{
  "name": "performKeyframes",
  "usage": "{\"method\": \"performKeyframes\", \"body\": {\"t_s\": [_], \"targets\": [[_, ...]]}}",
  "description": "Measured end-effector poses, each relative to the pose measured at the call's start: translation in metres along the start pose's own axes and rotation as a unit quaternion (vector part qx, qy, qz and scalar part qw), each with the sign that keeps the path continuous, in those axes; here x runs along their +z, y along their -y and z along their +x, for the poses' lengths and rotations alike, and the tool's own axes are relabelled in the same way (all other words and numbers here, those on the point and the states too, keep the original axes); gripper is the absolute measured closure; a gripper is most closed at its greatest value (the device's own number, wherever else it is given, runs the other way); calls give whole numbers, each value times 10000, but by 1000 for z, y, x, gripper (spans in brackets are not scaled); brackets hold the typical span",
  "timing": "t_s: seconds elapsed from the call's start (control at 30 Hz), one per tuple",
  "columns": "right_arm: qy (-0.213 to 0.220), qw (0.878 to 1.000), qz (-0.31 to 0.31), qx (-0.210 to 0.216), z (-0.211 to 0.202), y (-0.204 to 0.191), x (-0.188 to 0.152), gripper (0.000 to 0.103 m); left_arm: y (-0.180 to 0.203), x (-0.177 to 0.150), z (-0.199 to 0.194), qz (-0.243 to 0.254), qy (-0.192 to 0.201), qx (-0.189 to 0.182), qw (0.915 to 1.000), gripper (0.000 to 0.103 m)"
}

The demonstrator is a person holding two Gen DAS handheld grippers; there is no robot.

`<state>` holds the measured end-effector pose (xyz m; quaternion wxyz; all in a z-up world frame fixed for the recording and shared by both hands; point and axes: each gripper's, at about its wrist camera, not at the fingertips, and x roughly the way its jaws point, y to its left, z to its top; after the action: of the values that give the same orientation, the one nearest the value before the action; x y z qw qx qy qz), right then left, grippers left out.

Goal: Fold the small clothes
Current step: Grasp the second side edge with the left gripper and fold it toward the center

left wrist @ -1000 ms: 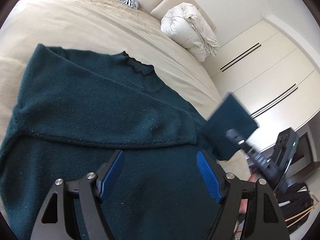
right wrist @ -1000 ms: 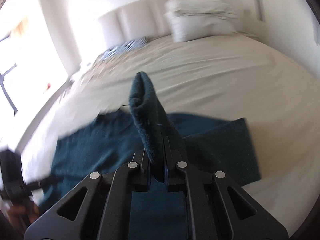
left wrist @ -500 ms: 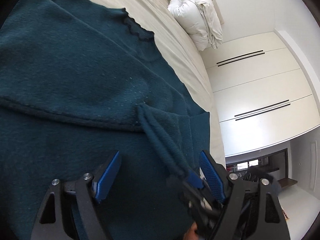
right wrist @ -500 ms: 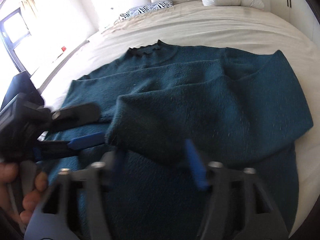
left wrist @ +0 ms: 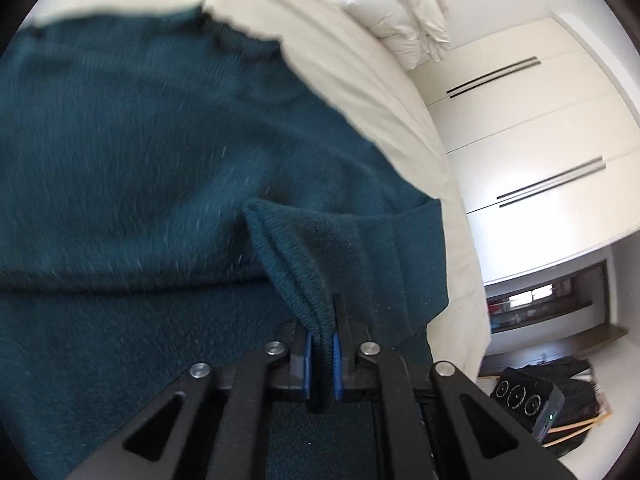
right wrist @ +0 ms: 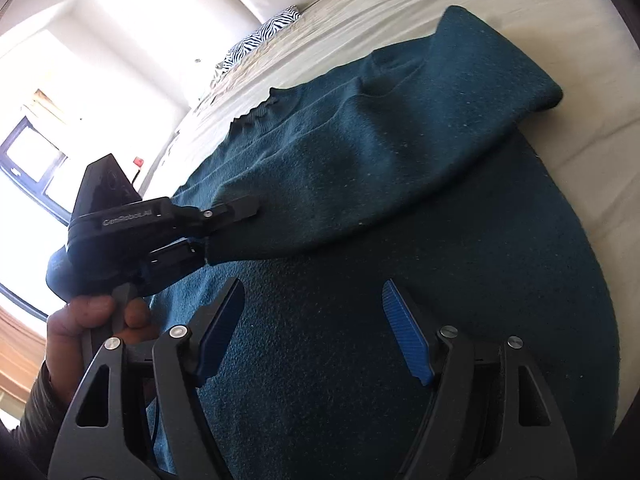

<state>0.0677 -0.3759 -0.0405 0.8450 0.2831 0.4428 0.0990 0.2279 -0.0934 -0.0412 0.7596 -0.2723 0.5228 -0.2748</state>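
Teal sweater flat on bed. One sleeve already laid across chest. Left gripper clamped on that sleeve's cuff; right gripper spread, empty above hem. Body folds not yet done.

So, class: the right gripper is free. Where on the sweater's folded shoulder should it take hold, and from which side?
Judging by its pose, grip the sweater at the rounded fold corner. Bring the open right gripper in from the bare bed side, since the doubled edge bulges there. The left gripper already pinches the cuff.
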Motion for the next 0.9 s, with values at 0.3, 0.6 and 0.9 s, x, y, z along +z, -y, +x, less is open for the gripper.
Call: {"method": "performKeyframes", "body": {"t_s": [0.3, 0.6, 0.9], "targets": [[92, 9993, 337, 139, 0, 14, 3, 32, 15, 34, -84, 847, 972, 462, 9906, 95], [289, 9959, 794, 314, -11, 32, 6, 32, -55, 52, -107, 140, 1074, 795, 9909, 95], [523, 9904, 1185, 480, -21, 42, 24, 32, -91, 49, -93, -1, 909, 983, 9910, 95]]}}
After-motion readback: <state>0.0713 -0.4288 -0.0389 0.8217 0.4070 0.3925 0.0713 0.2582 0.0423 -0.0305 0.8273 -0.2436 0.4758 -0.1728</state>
